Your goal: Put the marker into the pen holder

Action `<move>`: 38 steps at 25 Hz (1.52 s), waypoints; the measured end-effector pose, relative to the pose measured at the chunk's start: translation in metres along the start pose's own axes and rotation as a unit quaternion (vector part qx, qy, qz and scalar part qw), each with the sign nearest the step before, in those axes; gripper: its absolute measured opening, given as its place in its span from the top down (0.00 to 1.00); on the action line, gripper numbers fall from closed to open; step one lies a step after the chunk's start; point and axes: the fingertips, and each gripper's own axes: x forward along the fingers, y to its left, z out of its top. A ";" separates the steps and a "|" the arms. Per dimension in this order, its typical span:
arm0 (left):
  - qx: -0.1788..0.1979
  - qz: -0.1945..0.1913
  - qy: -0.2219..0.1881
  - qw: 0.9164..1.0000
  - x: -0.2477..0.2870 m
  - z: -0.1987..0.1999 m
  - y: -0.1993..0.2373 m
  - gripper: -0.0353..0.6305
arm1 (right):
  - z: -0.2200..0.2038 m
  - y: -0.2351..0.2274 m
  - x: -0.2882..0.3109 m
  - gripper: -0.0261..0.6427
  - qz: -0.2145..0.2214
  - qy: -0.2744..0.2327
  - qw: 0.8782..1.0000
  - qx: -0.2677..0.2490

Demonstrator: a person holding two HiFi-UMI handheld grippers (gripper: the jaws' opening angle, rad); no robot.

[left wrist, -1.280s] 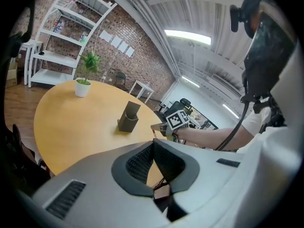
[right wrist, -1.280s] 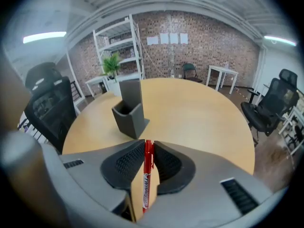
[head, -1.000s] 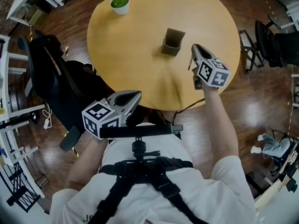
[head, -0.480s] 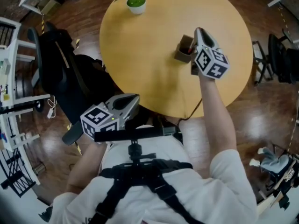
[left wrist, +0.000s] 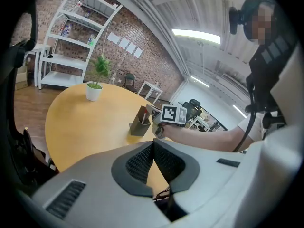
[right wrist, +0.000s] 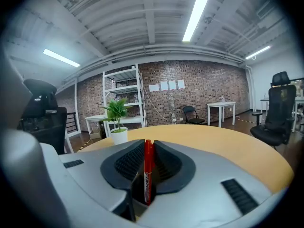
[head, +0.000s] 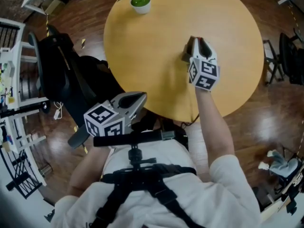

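My right gripper (head: 196, 42) is shut on a red marker (right wrist: 148, 172), which stands upright between its pads. It hovers directly over the brown pen holder (head: 185, 56) on the round wooden table (head: 142, 56) and hides most of it in the head view. In the left gripper view the pen holder (left wrist: 139, 127) stands just left of the right gripper (left wrist: 158, 122), and the marker's lower end (left wrist: 145, 117) looks level with its rim. My left gripper (head: 141, 98) is shut and empty, low beside the person's body, short of the table's near edge.
A small green plant in a white pot (head: 141, 1) stands at the table's far edge. A black office chair (head: 61, 75) is left of the table. White shelving (head: 12, 75) lines the left side, and more chairs (head: 287, 56) stand at the right.
The right gripper carried the marker from the right of the pen holder to directly above it. The left gripper stayed low near the body.
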 end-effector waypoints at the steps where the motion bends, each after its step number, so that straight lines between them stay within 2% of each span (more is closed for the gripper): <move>1: 0.002 -0.004 0.000 1.000 0.002 0.002 -0.001 0.95 | -0.004 0.001 -0.001 0.87 -0.003 0.005 1.000 -0.002; 9: 0.012 -0.030 0.005 0.999 0.022 0.009 -0.014 0.95 | -0.045 -0.013 -0.012 0.86 -0.030 0.060 0.998 -0.001; 15: 0.018 -0.049 0.006 0.999 0.030 0.010 -0.020 0.95 | -0.050 -0.007 -0.011 0.86 -0.004 0.095 0.996 -0.003; 17: 0.020 -0.054 0.007 0.998 0.032 0.010 -0.024 0.95 | -0.052 -0.006 -0.012 0.82 0.002 0.102 0.995 0.002; 22: 0.023 -0.064 0.010 0.998 0.037 0.012 -0.031 0.95 | -0.043 -0.013 -0.020 0.79 0.002 0.100 0.995 0.001; 38: 0.034 -0.109 0.011 0.993 0.038 0.016 -0.040 0.95 | 0.012 -0.013 -0.078 0.79 -0.033 0.063 0.996 -0.045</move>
